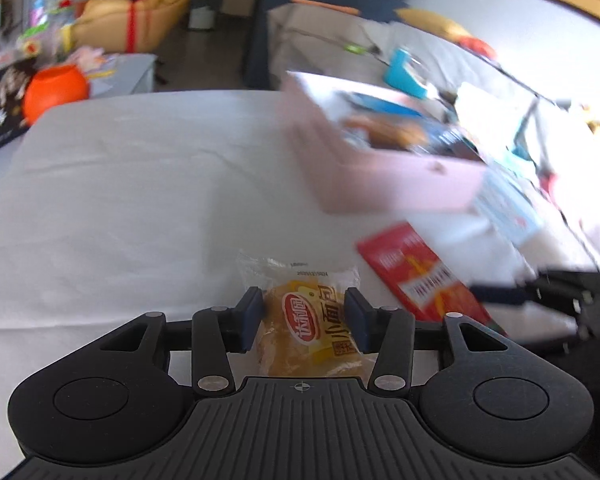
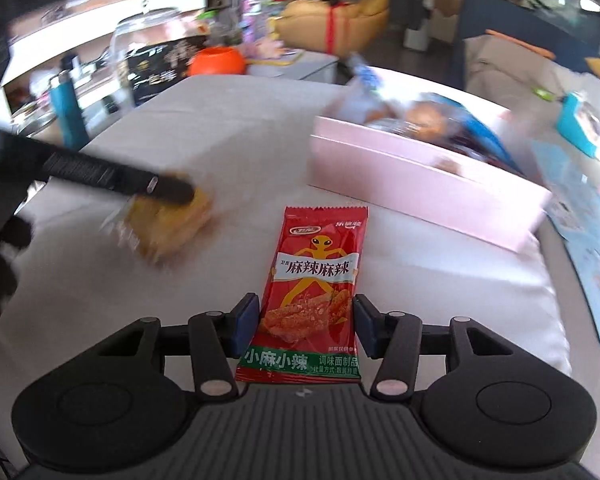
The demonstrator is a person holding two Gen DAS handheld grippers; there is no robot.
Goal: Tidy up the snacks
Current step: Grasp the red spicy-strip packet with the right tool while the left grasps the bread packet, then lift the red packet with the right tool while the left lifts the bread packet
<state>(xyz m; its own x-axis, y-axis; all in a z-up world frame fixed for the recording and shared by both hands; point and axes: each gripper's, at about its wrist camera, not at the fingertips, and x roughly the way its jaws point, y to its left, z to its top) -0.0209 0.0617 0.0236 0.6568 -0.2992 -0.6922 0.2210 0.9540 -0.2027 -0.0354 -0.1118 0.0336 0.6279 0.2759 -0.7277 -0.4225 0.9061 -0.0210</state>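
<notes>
Left wrist view: left gripper [image 1: 304, 318] fingers hugging small bread packet [image 1: 306, 320], seemingly pinched for carrying.
Right wrist view: right gripper [image 2: 306, 322] fingers clamped on red spicy-strip packet [image 2: 314, 292], lengthwise, for a steady lift.
Destination: pink box [image 2: 416, 176] toward table's [image 2: 220, 128] far right corner, already holding snacks.

Bare white tablecloth [image 2: 220, 128] is lying open left of the pink box [image 2: 420, 176]; the box is blocking the right side, clutter crowding the table's far-left edge.
</notes>
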